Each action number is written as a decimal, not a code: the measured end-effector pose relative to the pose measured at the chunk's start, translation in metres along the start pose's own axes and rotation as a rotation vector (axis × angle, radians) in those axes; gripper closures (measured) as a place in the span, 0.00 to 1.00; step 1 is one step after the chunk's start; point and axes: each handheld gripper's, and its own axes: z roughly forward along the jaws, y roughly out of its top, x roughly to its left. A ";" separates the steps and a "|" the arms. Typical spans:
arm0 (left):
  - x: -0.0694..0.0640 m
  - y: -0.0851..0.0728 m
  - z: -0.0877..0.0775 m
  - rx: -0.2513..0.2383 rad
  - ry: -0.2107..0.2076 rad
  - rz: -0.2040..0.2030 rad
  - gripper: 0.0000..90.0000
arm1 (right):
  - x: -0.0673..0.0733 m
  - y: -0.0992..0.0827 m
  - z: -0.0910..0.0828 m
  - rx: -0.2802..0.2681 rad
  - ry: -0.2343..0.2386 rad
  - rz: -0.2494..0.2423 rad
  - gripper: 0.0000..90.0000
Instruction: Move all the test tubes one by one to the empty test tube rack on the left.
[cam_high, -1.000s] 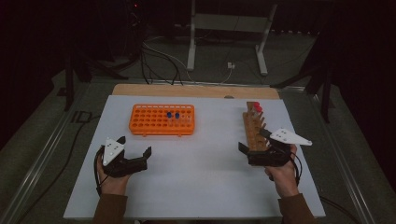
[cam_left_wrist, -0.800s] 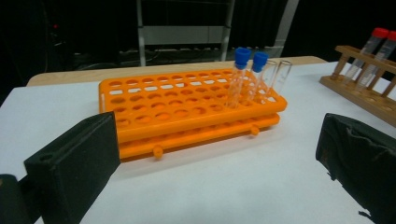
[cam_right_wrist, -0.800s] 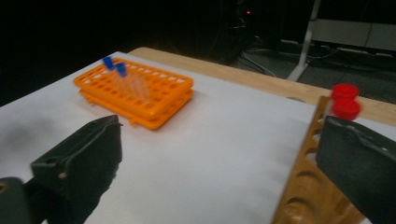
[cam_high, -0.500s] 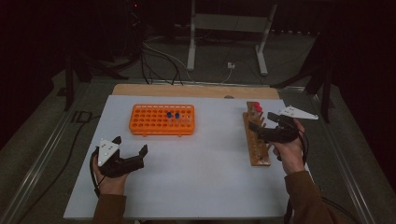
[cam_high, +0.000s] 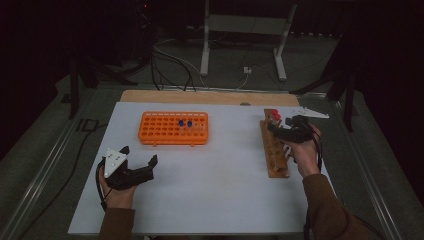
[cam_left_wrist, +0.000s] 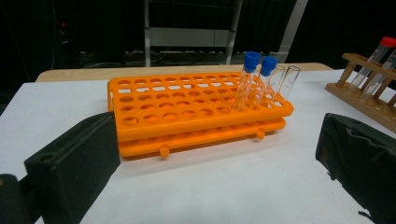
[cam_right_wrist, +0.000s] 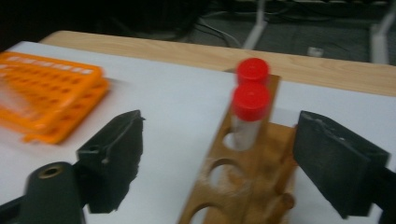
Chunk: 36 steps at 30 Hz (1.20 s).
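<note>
- We see the wooden test-tube rack (cam_high: 276, 150) on the right of the white table (cam_high: 220, 195), its long axis running away from us toward the far edge.
- At its far end stand two red-capped tubes (cam_right_wrist: 250, 116), upright, caps up, one behind the other in neighbouring holes; the nearer holes look empty.
- Our right gripper (cam_high: 284, 131) sits over that far end, and its jaws have just been closing in. In the right gripper view they flank the nearer red-capped tube without touching it.
- The orange tube rack (cam_high: 173, 128) lies crosswise at mid-table, well apart from the wooden one.
- It holds two blue-capped tubes (cam_left_wrist: 254, 79) and two uncapped clear tubes (cam_left_wrist: 285, 81), all leaning slightly.
- Our left gripper (cam_high: 139, 167) rests near the table's front, jaws spread wide, nothing between them.
</note>
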 end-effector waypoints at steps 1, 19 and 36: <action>0.000 0.000 0.000 -0.001 0.000 -0.003 0.01 | -0.001 0.000 0.003 0.004 -0.012 -0.002 0.30; 0.002 -0.001 0.001 0.000 -0.001 -0.011 0.01 | -0.002 0.004 0.033 0.065 -0.114 -0.073 0.81; -0.001 -0.002 0.004 0.010 -0.002 -0.007 0.01 | 0.010 0.017 0.003 -0.024 -0.106 -0.121 0.83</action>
